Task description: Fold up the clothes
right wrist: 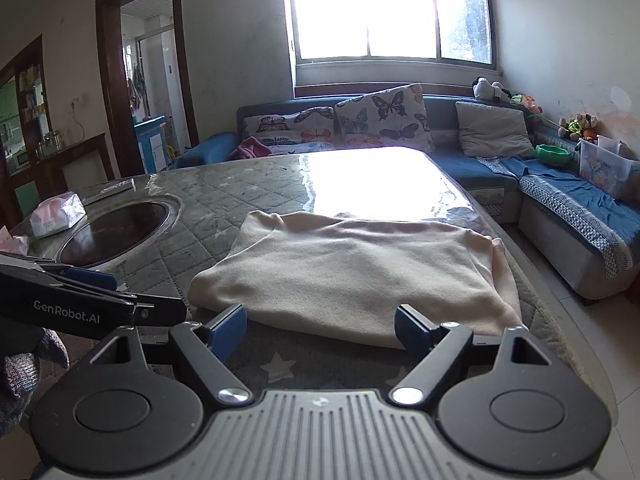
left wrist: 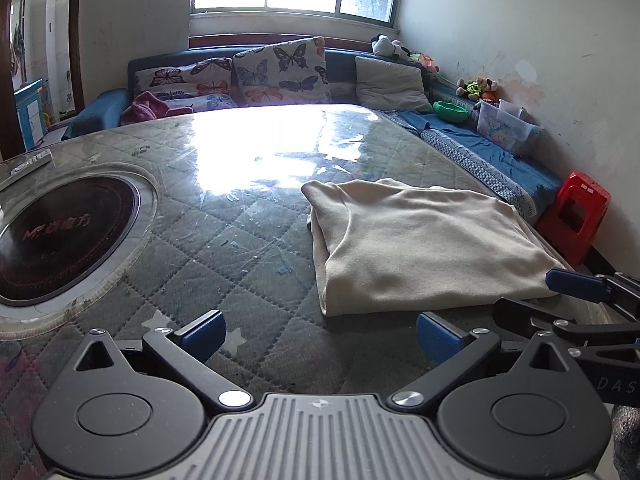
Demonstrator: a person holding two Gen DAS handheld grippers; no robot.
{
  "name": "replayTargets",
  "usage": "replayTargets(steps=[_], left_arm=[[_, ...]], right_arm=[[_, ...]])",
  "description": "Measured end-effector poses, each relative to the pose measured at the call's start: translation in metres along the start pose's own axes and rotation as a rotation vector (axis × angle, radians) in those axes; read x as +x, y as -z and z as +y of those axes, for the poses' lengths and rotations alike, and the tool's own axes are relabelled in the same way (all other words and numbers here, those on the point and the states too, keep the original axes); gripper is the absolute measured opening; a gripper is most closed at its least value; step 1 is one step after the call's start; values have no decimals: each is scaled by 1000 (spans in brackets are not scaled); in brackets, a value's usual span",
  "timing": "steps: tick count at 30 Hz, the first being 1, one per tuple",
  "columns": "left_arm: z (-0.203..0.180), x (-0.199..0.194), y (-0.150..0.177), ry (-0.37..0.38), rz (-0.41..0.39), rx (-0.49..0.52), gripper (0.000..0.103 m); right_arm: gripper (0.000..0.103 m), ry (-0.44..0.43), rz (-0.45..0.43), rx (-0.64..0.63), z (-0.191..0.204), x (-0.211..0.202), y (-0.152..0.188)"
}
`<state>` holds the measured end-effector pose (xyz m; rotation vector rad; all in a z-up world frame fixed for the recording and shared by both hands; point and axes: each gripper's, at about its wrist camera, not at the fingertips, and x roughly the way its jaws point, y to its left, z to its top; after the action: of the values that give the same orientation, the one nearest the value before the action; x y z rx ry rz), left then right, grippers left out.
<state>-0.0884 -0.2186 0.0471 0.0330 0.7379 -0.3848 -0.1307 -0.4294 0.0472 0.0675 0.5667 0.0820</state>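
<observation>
Sitting folded on the table, the cream garment lies at 12 o'clock of the right gripper, nearer than the left gripper; both fingers spread wide, holding nothing.

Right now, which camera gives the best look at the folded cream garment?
The right wrist view: the folded cream garment lies centred straight ahead of the open jaws, with all its edges in sight. The left wrist view shows it off to the right, and the other gripper overlaps its near right corner.
</observation>
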Motion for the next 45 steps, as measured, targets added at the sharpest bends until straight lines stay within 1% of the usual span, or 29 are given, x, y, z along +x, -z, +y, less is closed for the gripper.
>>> replayTargets(steps=[10,30,34,39,45], left_arm=[[6,10,-11,-6,14,-4,103],[9,35,-32,3,42,8,103],[10,38,-36,4,42,7,103],[10,42,-40,8,45,8,103],[13,48,-47,10,44,5,103]], right_arm=[[83,-8,21,-31,1,10,-8],[81,-63,50,-92,7,33,-21],[77,-76,60,-106,11,38,-22],[76,-95,71,-134,16,45,-23],[68,-133,89,-191,27,54,-25]])
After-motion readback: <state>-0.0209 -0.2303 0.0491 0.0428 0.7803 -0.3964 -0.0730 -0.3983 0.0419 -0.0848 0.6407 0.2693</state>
